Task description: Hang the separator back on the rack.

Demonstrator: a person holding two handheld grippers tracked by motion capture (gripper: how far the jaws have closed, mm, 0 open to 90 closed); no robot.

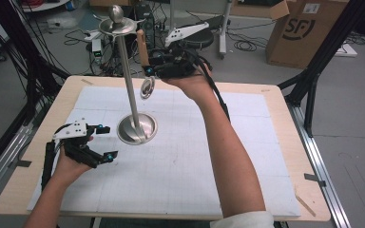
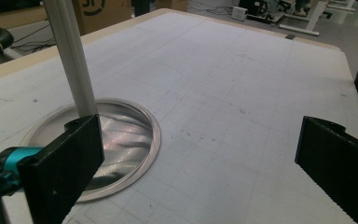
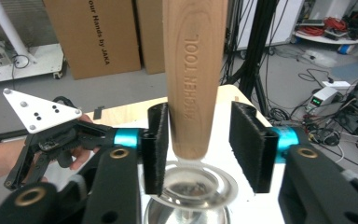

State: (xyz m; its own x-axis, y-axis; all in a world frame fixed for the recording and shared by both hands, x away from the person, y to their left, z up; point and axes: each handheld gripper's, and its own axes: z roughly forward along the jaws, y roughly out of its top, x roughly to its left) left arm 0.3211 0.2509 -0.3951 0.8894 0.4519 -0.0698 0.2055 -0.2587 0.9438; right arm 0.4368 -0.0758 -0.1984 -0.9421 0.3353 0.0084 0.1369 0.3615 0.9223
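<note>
Two words, "KITCHEN TOOL", showing on wooden handle (image 3: 193, 79) sitting between right claw (image 3: 200, 147) pads, apparently gripping; left claw (image 2: 200, 163) gaping empty.

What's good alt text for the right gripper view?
A wooden handle stamped KITCHEN TOOL stands upright between the right gripper and its two black jaws, touching one jaw with a gap to the other, above the round metal top of a stand. Farther off at left, a hand holds the left gripper; cardboard boxes and cables lie behind.
</note>
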